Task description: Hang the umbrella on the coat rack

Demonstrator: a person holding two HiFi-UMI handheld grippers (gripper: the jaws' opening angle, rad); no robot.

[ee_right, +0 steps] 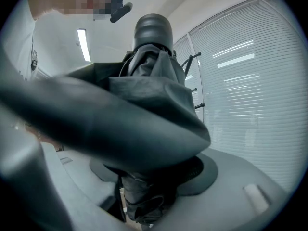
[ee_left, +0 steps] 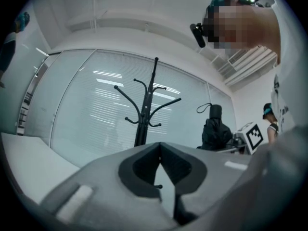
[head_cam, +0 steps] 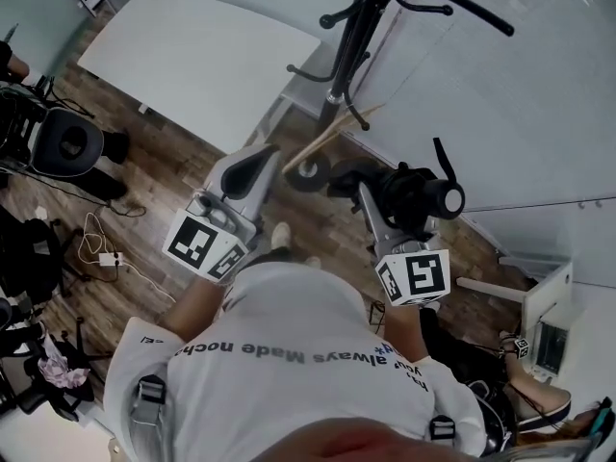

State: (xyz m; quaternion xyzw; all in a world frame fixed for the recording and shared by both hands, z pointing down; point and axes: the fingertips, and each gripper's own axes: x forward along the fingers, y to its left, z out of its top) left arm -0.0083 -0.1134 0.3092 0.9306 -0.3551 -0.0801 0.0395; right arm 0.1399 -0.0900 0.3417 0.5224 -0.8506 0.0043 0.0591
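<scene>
The black coat rack (head_cam: pixel 351 37) stands ahead of me on its round base, by the window blinds; its curved hooks (ee_left: pixel 144 114) are bare. My right gripper (head_cam: pixel 385 200) is shut on a folded black umbrella (head_cam: pixel 419 198) and holds it upright, handle end up with the wrist strap free. In the right gripper view the umbrella (ee_right: pixel 154 81) fills the space between the jaws (ee_right: pixel 144 177), with a few rack hooks (ee_right: pixel 192 66) behind it. My left gripper (head_cam: pixel 252 166) is level beside it, its pads (ee_left: pixel 171 170) together on nothing. The umbrella (ee_left: pixel 215 129) stands right of the rack in that view.
A white table (head_cam: pixel 192 56) stands at the left of the rack. A thin wooden stick (head_cam: pixel 322 138) leans near the rack's base. An office chair (head_cam: pixel 67 142) and floor cables (head_cam: pixel 106 253) are far left. A white box (head_cam: pixel 549 325) sits at the right wall.
</scene>
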